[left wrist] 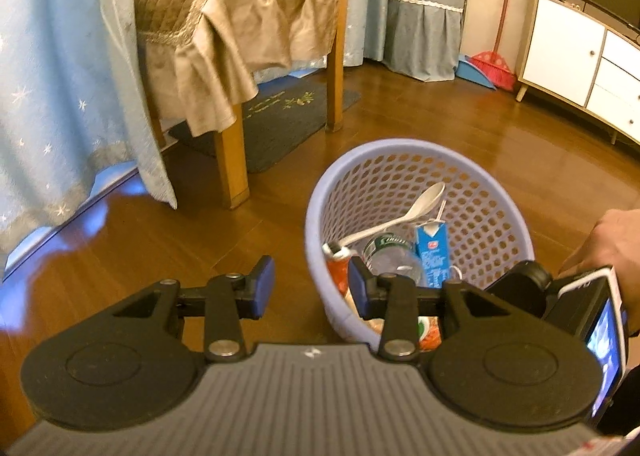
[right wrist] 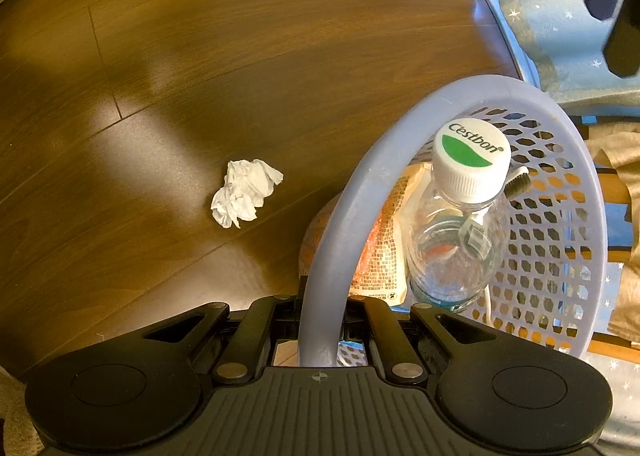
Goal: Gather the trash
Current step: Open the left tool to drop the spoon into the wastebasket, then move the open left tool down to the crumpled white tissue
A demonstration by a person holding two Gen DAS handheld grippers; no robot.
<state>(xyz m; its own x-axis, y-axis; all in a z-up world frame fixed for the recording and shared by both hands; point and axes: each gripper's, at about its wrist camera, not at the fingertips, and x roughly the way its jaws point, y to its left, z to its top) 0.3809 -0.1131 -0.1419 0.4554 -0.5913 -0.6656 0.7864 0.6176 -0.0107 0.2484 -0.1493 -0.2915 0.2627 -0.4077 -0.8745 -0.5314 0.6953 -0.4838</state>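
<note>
Trash sits in the lavender basket (left wrist: 420,216) on the wooden floor (left wrist: 440,120). In your left wrist view, a white spoon (left wrist: 404,212), a blue carton (left wrist: 434,256) and a clear bottle (left wrist: 392,260) lie inside. Your left gripper (left wrist: 312,288) hangs by the basket's rim, jaws spread, nothing between them. In your right wrist view, your right gripper (right wrist: 320,320) has its jaws pinching the basket's rim (right wrist: 320,296). A crumpled tissue (right wrist: 244,192) lies on the floor, apart from the basket.
</note>
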